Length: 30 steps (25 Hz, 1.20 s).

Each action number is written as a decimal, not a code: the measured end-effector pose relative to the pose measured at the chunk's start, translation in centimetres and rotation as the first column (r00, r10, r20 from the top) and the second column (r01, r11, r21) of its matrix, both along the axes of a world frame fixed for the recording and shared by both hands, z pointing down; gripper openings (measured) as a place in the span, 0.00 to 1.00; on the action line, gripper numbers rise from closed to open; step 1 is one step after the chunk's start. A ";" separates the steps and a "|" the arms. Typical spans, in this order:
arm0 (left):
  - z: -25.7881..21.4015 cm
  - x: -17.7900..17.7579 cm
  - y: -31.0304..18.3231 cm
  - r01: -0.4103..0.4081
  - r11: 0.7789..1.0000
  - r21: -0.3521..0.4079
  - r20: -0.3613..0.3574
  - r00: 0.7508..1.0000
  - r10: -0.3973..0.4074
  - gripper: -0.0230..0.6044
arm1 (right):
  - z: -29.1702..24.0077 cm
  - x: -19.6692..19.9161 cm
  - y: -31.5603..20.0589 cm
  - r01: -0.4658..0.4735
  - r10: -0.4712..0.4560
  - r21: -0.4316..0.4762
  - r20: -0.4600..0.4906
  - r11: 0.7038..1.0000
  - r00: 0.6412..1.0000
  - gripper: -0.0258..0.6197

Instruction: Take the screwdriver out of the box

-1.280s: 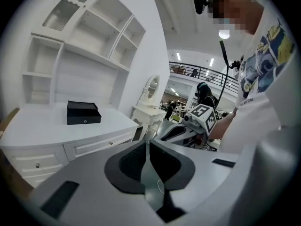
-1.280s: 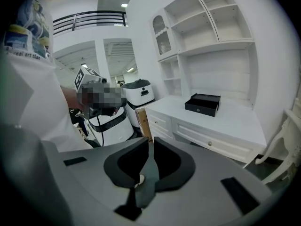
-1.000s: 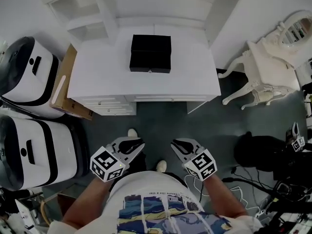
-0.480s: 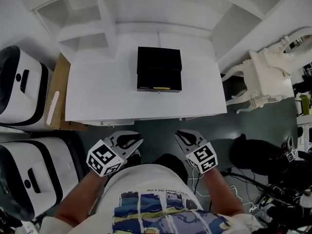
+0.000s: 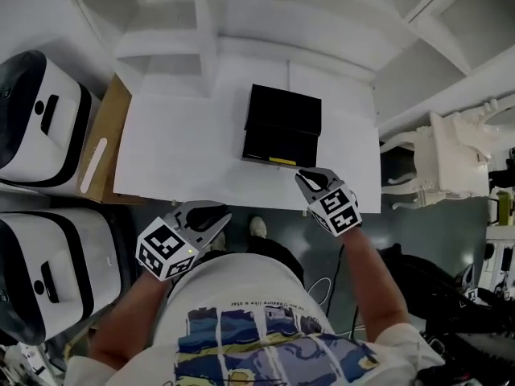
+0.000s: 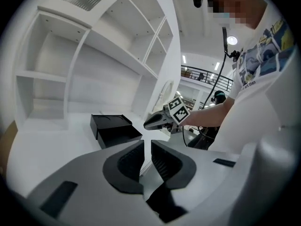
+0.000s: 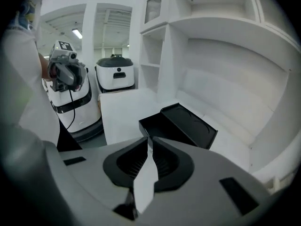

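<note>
A black box [image 5: 282,127] lies open on the white desk [image 5: 177,159], its lid folded back. A yellow strip [image 5: 282,161] shows inside along its front edge; I cannot tell what it is. My right gripper [image 5: 300,176] hovers at the box's front right corner, empty, its jaws a thin slit apart. The right gripper view has the box [image 7: 181,124] just beyond those jaws [image 7: 150,141]. Off the desk's front edge, my left gripper [image 5: 222,219] is also nearly closed on nothing. In its own view [image 6: 146,145] the box [image 6: 113,128] lies ahead, with the right gripper [image 6: 148,123] beside it.
White shelves [image 5: 241,22] rise behind the desk. Two white-and-black machines [image 5: 40,111] [image 5: 48,256] and a cardboard sheet [image 5: 100,151] stand at the left. An ornate white chair [image 5: 451,163] and dark cables [image 5: 475,328] are at the right.
The person has stepped up to the desk. The right gripper has moved forward to the box's front corner; the left has followed to the desk's edge. Both grippers stay empty.
</note>
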<state>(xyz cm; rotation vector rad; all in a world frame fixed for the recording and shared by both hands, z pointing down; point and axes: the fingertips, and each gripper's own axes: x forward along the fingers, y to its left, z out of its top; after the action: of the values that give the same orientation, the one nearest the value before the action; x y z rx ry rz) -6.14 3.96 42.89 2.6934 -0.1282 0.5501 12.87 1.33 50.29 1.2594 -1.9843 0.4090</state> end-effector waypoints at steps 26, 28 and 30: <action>0.3 0.9 -3.1 0.324 0.946 -0.020 0.067 0.944 -0.323 0.09 | 13.0 0.7 -6.1 0.517 -0.596 -0.482 -0.013 0.707 0.803 0.15; 0.4 1.0 -3.2 0.330 0.944 -0.021 0.072 0.942 -0.328 0.09 | 13.4 0.7 -6.1 0.526 -0.609 -0.502 -0.003 0.687 0.793 0.15; 0.4 1.0 -3.3 0.335 0.942 -0.019 0.075 0.940 -0.333 0.09 | 14.0 0.9 -6.5 0.533 -0.624 -0.515 -0.005 0.672 0.782 0.16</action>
<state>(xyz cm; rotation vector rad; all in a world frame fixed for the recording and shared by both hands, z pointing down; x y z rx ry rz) -5.12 0.67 43.34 2.5426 -0.5795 0.5346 13.74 -5.15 64.29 0.2858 -1.8372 0.4151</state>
